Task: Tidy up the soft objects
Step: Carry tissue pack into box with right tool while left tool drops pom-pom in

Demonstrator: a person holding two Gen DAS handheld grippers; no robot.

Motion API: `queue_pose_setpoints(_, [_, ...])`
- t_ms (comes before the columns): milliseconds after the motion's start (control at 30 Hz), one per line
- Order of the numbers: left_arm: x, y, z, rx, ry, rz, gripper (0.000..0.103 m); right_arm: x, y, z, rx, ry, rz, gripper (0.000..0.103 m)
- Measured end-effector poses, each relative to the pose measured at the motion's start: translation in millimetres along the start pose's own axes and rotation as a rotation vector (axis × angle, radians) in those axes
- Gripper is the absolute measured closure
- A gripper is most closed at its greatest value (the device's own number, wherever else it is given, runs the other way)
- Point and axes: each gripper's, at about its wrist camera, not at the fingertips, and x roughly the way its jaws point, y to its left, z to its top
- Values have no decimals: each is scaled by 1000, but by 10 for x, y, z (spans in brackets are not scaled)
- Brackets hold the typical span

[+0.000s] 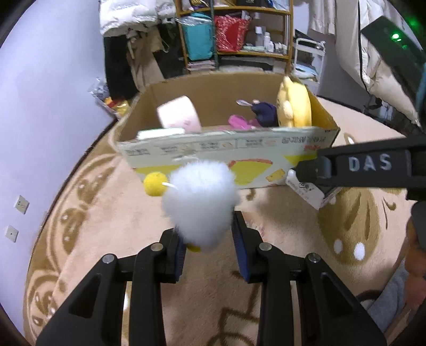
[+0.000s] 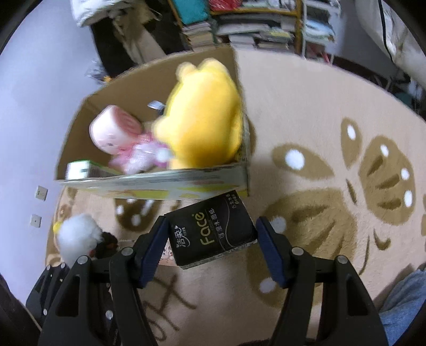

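Observation:
My left gripper is shut on a white fluffy toy with a yellow pom-pom, held above the rug in front of the cardboard box. My right gripper is shut on a black tissue pack, held near the box's front right corner. The pack also shows in the left wrist view. The white toy shows at the left of the right wrist view. In the box lie a yellow plush, a pink roll and a pink toy.
A beige rug with brown patterns covers the floor. A lilac wall runs along the left. Cluttered shelves and hanging clothes stand behind the box. A dark purple toy lies in the box.

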Motion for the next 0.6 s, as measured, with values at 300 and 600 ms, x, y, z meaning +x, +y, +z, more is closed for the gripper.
queue_pose_setpoints(300, [-349, 254, 61, -52, -76, 72, 72, -435, 373, -127, -72, -131, 74, 32])
queue_pose_setpoints(600, [-589, 408, 332, -80, -194, 93, 72, -724, 557, -35, -88, -294, 75, 32])
